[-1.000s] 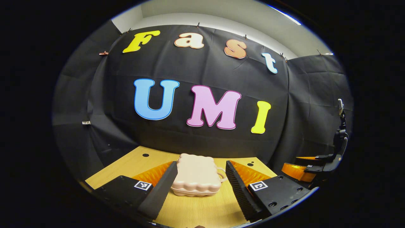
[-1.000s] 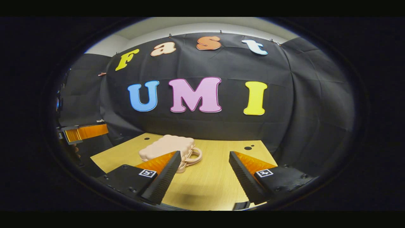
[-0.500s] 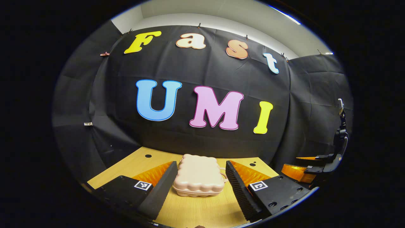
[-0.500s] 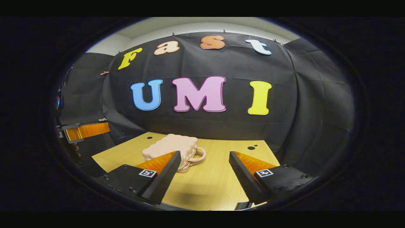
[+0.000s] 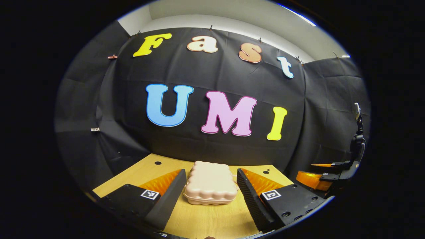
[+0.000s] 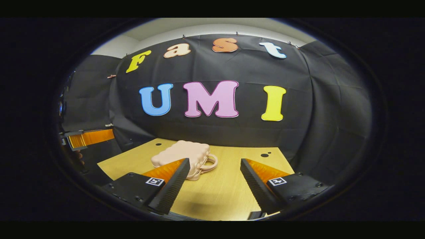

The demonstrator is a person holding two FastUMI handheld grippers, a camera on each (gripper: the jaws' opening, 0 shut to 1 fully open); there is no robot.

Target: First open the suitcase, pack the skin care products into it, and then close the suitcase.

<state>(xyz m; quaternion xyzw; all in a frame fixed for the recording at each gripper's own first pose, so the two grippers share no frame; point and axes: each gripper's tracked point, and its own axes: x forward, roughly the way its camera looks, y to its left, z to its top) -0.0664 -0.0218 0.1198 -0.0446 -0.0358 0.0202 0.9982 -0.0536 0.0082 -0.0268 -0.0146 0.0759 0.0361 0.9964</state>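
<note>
Left gripper (image 5: 209, 196) is hanging wide open, grasping nothing, its fingers flanking the closed pink suitcase (image 5: 210, 183) lying flat on the tabletop (image 5: 206, 220) without touching it. Right gripper (image 6: 212, 186) is also gaping empty over bare tabletop, suitcase (image 6: 181, 154) sitting beyond its left finger. The right gripper view is showing the suitcase's handle (image 6: 208, 163), which the left gripper view is hiding.

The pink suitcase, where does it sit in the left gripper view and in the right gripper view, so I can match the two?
Left gripper view: the pink suitcase lies closed, low and central, framed between the left tongs.
Right gripper view: it lies left of centre, partly behind a finger of the right tongs, handle pointing right.
Shared landmark: the wooden table under it.
</note>
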